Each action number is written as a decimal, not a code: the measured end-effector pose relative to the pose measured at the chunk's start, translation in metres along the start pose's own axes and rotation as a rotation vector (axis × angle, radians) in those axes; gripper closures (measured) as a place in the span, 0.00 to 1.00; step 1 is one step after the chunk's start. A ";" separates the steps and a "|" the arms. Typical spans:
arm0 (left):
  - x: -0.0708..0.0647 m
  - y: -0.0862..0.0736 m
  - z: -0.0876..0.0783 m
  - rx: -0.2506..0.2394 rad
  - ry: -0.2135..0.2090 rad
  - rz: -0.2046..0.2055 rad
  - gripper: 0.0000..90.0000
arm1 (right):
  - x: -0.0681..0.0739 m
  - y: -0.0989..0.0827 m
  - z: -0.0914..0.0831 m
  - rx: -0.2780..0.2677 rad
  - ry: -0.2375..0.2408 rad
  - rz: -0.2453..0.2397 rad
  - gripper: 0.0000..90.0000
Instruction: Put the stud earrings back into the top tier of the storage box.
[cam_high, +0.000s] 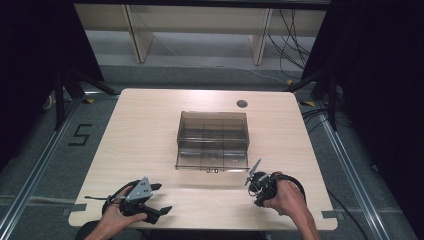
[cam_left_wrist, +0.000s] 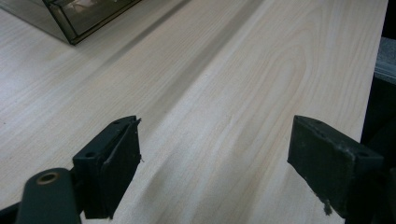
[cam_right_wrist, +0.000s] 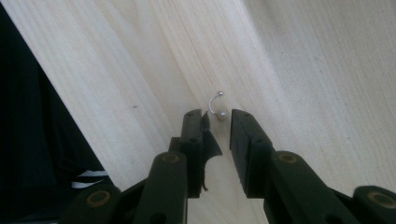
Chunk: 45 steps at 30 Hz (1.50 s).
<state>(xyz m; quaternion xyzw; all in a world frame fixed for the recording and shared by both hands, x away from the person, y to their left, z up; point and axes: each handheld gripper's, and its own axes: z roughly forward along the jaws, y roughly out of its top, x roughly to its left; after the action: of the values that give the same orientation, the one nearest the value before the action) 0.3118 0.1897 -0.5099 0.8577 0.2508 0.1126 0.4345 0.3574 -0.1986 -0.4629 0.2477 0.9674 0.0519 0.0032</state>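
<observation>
A small curved silver stud with a bead at each end (cam_right_wrist: 217, 105) lies on the pale wooden table (cam_high: 150, 130), close to its front edge. My right gripper (cam_right_wrist: 216, 116) is low over it. The jaws stand a narrow gap apart, and the larger bead sits just between their tips. One pad (cam_right_wrist: 209, 135) is torn. In the high view my right gripper (cam_high: 256, 195) is at the front right. My left gripper (cam_high: 161, 198) rests at the front left, with its jaws wide open over bare wood (cam_left_wrist: 215, 158).
A smoky transparent compartment box (cam_high: 213, 135) stands at the table's middle, and its corner (cam_left_wrist: 79, 14) appears in the left gripper view. A round cable hole (cam_high: 242, 103) is at the back right. Dark curtains and tripod legs flank the table.
</observation>
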 end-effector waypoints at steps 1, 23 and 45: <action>0.001 0.000 0.000 -0.009 0.006 0.015 0.18 | 0.000 0.000 0.001 0.008 -0.002 0.011 0.84; -0.001 0.000 0.000 -0.012 0.004 -0.003 0.18 | -0.005 0.012 0.013 0.094 -0.020 -0.023 0.94; -0.001 -0.001 0.001 -0.013 -0.005 -0.006 0.18 | -0.012 0.001 -0.004 0.021 0.017 0.004 0.97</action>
<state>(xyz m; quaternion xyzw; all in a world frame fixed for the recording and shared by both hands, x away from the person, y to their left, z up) 0.3111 0.1883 -0.5111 0.8543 0.2516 0.1109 0.4410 0.3679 -0.2042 -0.4593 0.2494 0.9674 0.0440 -0.0078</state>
